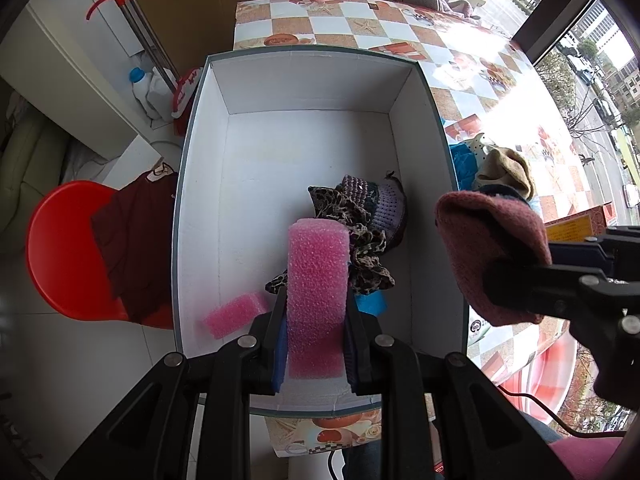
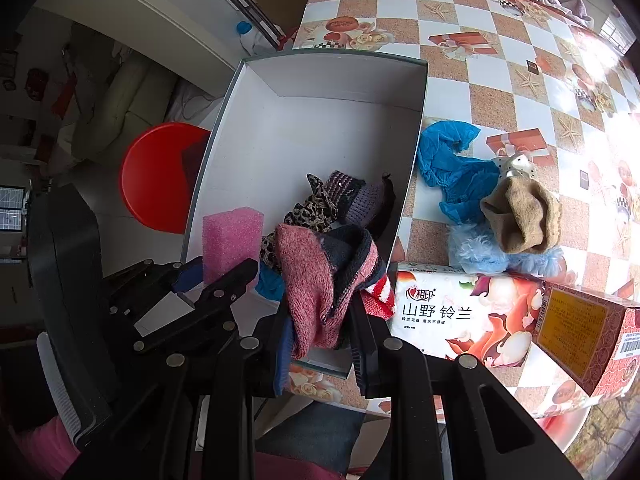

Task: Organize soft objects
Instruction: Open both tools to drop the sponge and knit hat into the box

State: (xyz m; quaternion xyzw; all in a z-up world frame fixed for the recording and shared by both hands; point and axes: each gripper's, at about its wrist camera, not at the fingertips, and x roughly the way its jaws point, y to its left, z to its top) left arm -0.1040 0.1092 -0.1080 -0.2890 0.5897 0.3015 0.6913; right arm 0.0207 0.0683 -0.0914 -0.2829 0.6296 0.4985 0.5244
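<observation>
The left gripper [image 1: 316, 320] clamps a pink sponge [image 1: 317, 284], long axis upright, directly over the box [image 1: 304, 80]; the right gripper [image 2: 320, 320], pinching a knitted sock [image 2: 316, 292], hangs at the box's near corner.

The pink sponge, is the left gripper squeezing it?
Touching. The left wrist view shows the left gripper with both jaws pressed against the pink sponge.

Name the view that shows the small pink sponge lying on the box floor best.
The left wrist view: the small pink sponge lies in plain sight in the white box. The right wrist view does not show it.
</observation>
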